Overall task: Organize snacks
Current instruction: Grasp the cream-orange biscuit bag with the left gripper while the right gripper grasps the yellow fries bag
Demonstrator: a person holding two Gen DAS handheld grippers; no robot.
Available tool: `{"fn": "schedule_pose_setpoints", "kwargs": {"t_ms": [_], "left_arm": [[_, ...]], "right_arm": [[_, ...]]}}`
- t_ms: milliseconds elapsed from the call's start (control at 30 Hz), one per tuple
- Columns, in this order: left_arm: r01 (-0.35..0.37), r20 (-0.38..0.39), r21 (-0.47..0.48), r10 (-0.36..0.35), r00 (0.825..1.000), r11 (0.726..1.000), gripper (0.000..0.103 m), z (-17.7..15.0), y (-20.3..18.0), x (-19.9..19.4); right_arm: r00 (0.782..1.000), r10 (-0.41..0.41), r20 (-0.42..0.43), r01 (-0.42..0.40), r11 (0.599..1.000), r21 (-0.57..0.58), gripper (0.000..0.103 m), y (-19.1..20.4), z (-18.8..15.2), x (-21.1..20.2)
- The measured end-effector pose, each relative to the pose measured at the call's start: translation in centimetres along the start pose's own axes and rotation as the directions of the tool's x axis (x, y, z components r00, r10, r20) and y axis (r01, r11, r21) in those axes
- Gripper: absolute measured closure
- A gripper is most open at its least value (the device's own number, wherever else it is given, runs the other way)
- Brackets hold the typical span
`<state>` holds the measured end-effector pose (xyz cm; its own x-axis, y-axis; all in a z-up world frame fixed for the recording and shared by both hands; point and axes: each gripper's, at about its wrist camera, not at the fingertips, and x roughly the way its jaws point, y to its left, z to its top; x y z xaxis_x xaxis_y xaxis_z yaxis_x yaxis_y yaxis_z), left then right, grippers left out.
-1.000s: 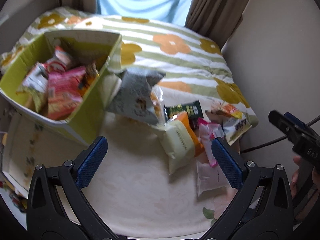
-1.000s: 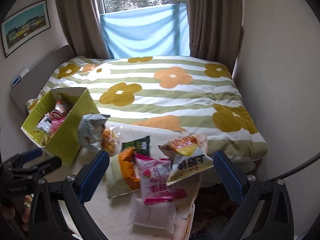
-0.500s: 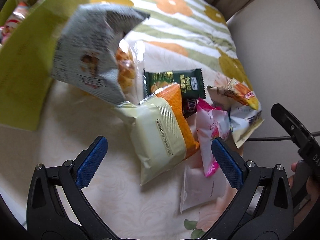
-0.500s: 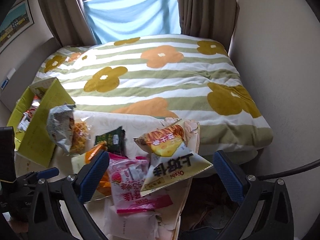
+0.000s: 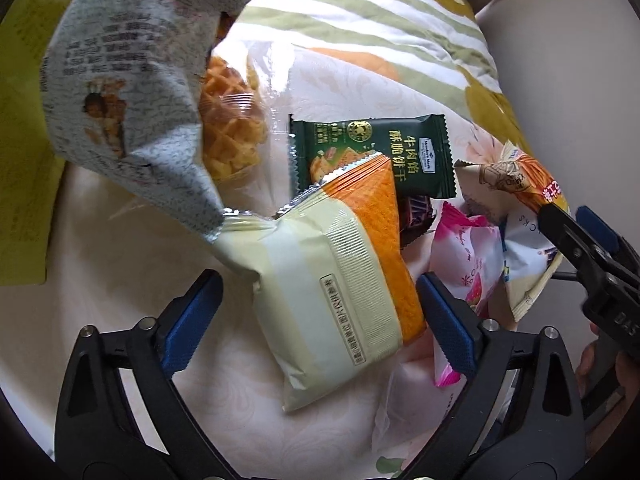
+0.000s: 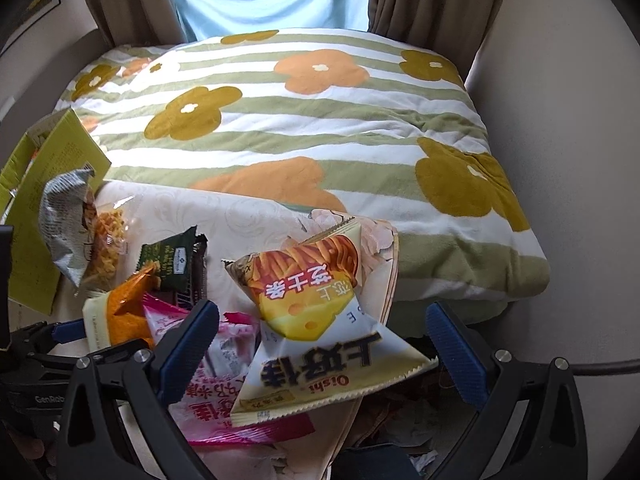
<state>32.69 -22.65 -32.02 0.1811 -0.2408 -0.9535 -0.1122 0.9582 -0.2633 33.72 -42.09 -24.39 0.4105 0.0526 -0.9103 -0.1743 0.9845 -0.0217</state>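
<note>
My left gripper is open, its jaws on either side of a cream and orange packet lying on the pale cloth. Around that packet lie a grey bag of waffle snacks, a dark green biscuit packet and a pink packet. My right gripper is open, low over a yellow and white Oishi chip bag that lies between its jaws. The pink packet sits under its left finger. The green box stands at the far left.
The snacks lie on a cream cloth at the foot of a flower-striped quilt. A beige wall runs along the right. The cloth's right edge drops off to floor clutter. A black cable crosses at the right.
Both grippers have moved forward and down toward the snack pile. The left now straddles the cream and orange packet, the right the Oishi bag. The green box has slid out to the left of view.
</note>
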Motion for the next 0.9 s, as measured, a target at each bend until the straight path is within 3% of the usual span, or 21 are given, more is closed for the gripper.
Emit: {"fn": "schedule_pose_setpoints", "kwargs": {"t_ms": [100, 633, 900], "left_arm": [[0.014, -0.004, 0.013, -0.014, 1.000, 1.000, 0.023, 0.2, -0.5, 0.2], [0.041, -0.006, 0.032, -0.040, 0.999, 0.999, 0.037, -0.1, 0.2, -0.7], [0.050, -0.003, 0.030, -0.050, 0.999, 0.998, 0.039, -0.6, 0.3, -0.9]], "right_arm": [[1.000, -0.016, -0.017, 0.015, 0.999, -0.036, 0.000, 0.2, 0.4, 0.9], [0.997, -0.012, -0.079, 0.008, 0.998, -0.057, 0.000, 0.5, 0.8, 3.7], [0.995, 0.027, -0.096, -0.031, 0.999, -0.037, 0.036, 0.6, 0.2, 4.4]]}}
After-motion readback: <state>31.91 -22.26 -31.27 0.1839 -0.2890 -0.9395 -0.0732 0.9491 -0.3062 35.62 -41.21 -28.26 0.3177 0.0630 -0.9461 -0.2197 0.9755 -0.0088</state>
